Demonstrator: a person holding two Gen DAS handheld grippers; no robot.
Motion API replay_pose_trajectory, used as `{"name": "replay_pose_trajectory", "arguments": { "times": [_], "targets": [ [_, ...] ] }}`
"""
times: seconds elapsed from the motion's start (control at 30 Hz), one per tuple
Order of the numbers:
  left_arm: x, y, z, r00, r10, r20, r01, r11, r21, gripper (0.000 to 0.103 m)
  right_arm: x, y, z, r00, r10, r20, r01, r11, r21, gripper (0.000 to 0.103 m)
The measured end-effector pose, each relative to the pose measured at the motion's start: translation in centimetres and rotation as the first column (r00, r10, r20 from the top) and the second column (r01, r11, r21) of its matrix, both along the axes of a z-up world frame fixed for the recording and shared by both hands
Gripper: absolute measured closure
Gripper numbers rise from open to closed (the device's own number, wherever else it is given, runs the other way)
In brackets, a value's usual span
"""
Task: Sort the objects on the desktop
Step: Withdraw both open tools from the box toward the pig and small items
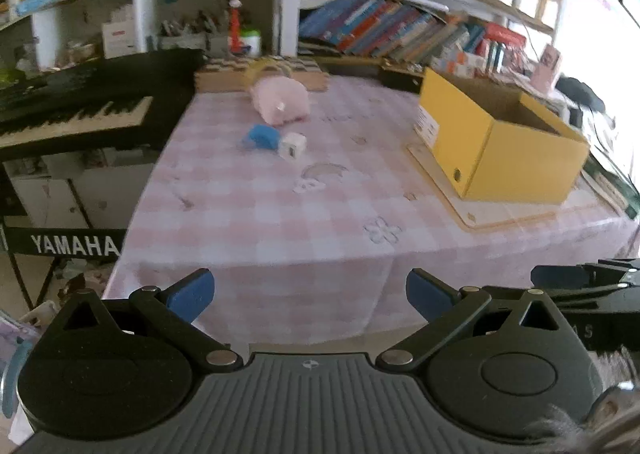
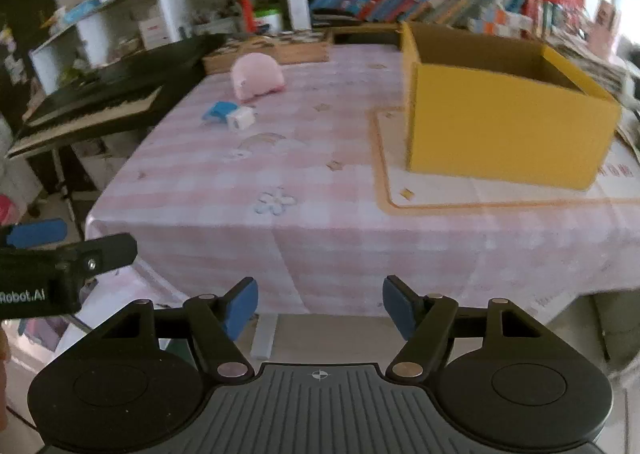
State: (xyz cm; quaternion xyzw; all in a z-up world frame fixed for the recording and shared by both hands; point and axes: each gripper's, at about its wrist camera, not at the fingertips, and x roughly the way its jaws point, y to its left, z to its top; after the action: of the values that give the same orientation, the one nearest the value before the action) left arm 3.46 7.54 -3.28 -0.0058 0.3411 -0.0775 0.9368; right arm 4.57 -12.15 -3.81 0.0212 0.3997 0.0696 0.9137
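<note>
1. This looks like the approach step: neither hand-held gripper carries anything. The left hand-held gripper [image 1: 310,296] has its jaws apart and empty; the right hand-held gripper [image 2: 320,308] likewise stands parted with nothing between.
2. The pink plush toy [image 1: 280,100], blue object [image 1: 260,137] and small white cube [image 1: 293,146] lie together near the desk's [image 1: 280,214] far left; the yellow box [image 1: 504,142] sits open at right, well apart.
3. Next, I'd expect a long reach across bare cloth.
4. The near desk edge lies just ahead of both; a keyboard [image 1: 72,110] crowds the left side.
</note>
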Motion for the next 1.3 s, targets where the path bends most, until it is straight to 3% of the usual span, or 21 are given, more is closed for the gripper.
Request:
{"name": "replay_pose_trajectory", "arguments": {
  "times": [0.53, 0.83, 1.3],
  "targets": [
    [2.6, 1.6, -0.4, 0.998, 0.069, 0.003, -0.069, 0.998, -0.006, 0.000, 4.3, 2.8, 0.0, 0.994, 0.109, 0.008, -0.109, 0.994, -0.021, 0.028],
    [6.7, 2.6, -0.7, 0.991, 0.132, -0.025, -0.132, 0.991, 0.002, 0.000, 9.0, 3.7, -0.4, 0.986, 0.169, -0.011, -0.169, 0.986, -0.015, 0.028],
    [15.0, 2.3, 0.3, 0.988, 0.157, 0.004, -0.157, 0.987, 0.030, 0.000, 16.6, 4.8, -0.2, 0.956, 0.293, -0.006, -0.293, 0.956, -0.007, 0.028]
  ]
}}
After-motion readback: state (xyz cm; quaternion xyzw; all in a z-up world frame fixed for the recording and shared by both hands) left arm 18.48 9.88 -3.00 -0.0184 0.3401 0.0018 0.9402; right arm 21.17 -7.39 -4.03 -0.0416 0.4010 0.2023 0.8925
